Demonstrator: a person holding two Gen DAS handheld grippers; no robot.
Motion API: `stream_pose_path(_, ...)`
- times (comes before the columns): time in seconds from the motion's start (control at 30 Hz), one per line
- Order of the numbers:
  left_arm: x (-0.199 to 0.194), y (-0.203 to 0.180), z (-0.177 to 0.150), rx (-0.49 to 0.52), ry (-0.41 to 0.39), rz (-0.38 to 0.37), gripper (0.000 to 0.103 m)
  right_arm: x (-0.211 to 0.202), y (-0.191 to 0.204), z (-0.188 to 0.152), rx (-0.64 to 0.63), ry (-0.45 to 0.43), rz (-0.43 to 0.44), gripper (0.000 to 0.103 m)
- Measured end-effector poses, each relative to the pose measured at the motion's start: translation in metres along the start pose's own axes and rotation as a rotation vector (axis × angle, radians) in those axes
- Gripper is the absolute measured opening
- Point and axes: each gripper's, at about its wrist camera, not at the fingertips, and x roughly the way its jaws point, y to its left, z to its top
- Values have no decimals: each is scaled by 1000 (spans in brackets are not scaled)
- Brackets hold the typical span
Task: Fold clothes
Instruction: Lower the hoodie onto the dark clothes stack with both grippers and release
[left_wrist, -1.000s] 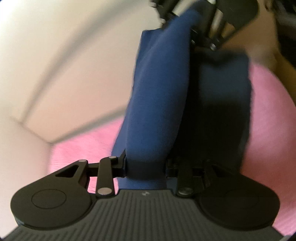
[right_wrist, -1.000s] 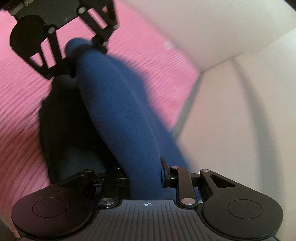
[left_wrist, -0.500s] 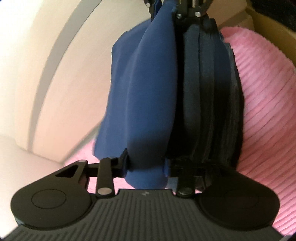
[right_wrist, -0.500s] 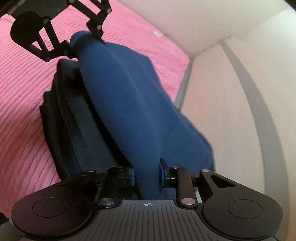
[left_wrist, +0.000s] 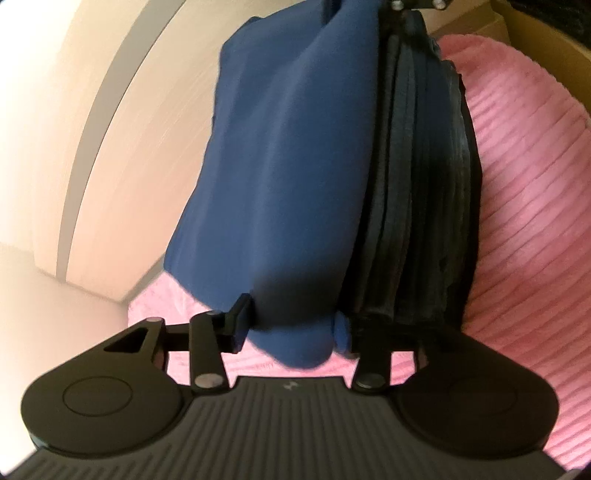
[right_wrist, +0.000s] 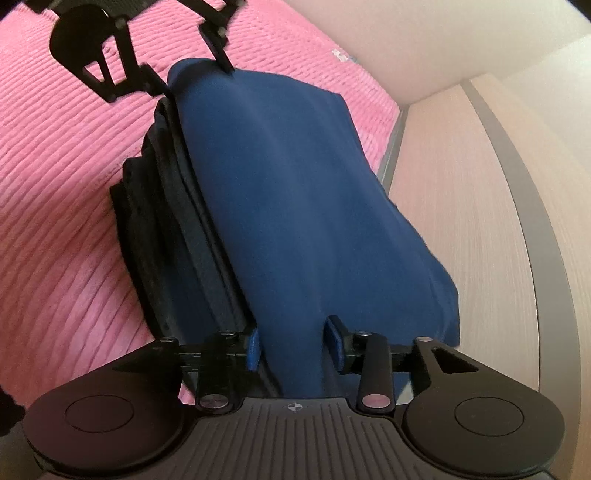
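The blue garment (left_wrist: 280, 177) lies folded on top of a stack of dark folded clothes (left_wrist: 417, 206), which rests on a pink ribbed blanket (left_wrist: 524, 192) beside a pale wooden panel (right_wrist: 461, 206). The left gripper (left_wrist: 291, 328) has one end of the blue fold between its jaws, which are opening. The right gripper (right_wrist: 293, 341) straddles the opposite end, its jaws also opening, with small gaps showing between the blue pads (right_wrist: 253, 349) and the cloth.
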Motion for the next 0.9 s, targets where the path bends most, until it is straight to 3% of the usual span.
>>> stream_pose_path(0.2, -25, 23, -22, -237, 67, -61, 38, -20, -9, 3, 183, 19, 58, 48)
stream_pose_path(0.33, -40, 49, -26, -429, 29, -41, 38, -31, -24, 6, 403, -48, 106, 48)
stream_pose_path(0.43, -33, 67, -18, -512, -4, -42, 38, -27, -34, 9, 476, -87, 119, 48)
stream_pose_path(0.63, 23, 70, 3, -599, 19, -157, 34, 19, -38, -13, 404, -10, 110, 47)
stream_pose_path(0.83, 22, 80, -11, -603, 40, -191, 33, 11, -45, -9, 445, 13, 166, 48)
stream_pose_path(0.9, 20, 82, -9, -610, 40, -192, 32, 1, -53, -5, 484, -19, 192, 48)
